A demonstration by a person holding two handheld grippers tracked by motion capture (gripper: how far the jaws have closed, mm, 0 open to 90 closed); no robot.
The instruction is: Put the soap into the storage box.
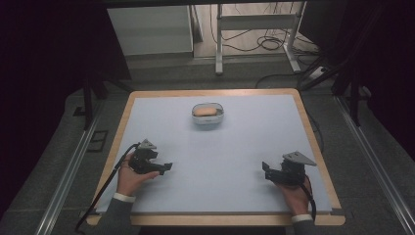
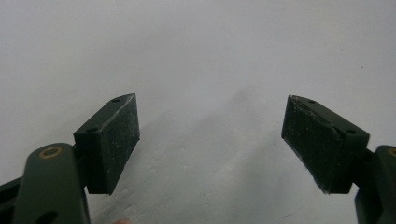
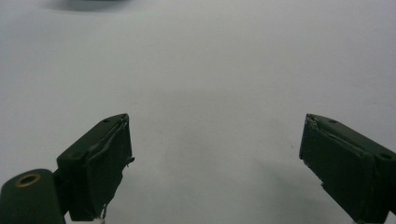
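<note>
High view: left gripper and right gripper rest low on counter, fingers spread, empty (bowl with bun well apart).

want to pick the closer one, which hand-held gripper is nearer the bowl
The left hand-held gripper; it sits farther up the table, closer to the bowl, than the right hand-held gripper.

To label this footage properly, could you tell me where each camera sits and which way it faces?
High view: above the person's side, looking forward and down on the table and bowl; both hands, left gripper, right gripper.
Left gripper view: on the left gripper, along its open jaws onto bare tabletop.
Right gripper view: on the right gripper, likewise, jaws open.
Shared: the pale tabletop.
</note>
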